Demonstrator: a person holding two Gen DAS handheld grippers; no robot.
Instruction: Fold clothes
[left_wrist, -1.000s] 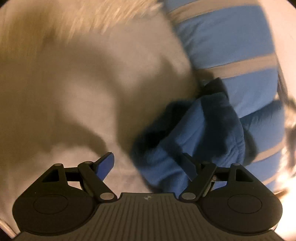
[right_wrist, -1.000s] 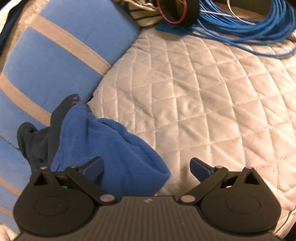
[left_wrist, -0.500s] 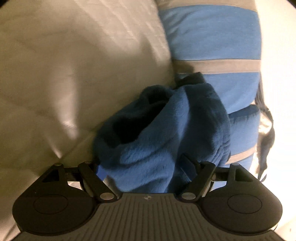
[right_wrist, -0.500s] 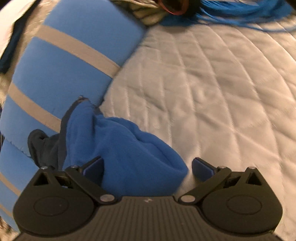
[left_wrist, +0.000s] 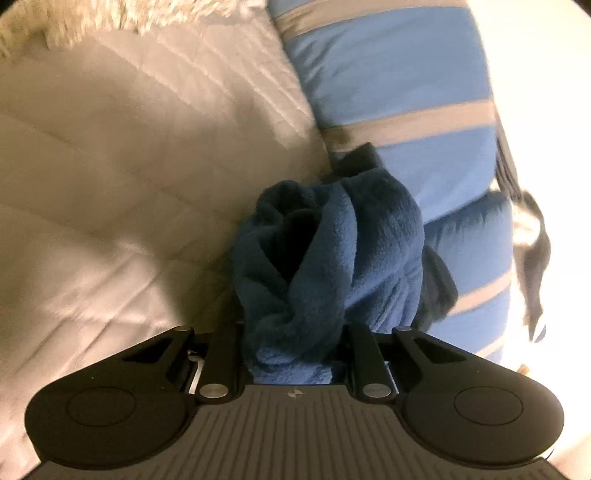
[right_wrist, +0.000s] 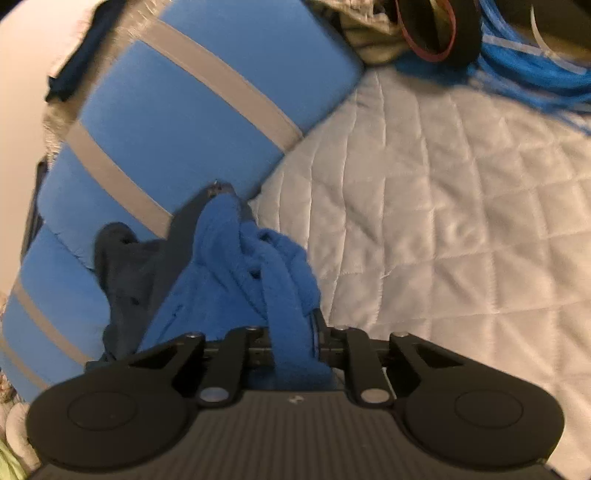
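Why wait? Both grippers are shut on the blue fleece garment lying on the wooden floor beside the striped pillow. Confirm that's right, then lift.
Not quite: the blue fleece garment lies on a white quilted bedcover, not a wooden floor, as the right wrist view shows. The left gripper and right gripper are shut on it, beside the striped pillow.

The fleece garment (left_wrist: 332, 258) is deep blue with a darker, near-navy lining (right_wrist: 125, 266) showing at its folds. Behind it the pillow (right_wrist: 207, 122) is bright blue crossed by grey stripes, and the quilted bedcover (right_wrist: 443, 221) is off-white, stitched in a diamond pattern (it looks warmer, almost beige, in the left wrist view). Far back lies a coil of bright blue cable (right_wrist: 528, 70) beside a black band (right_wrist: 428, 37) edged in red.
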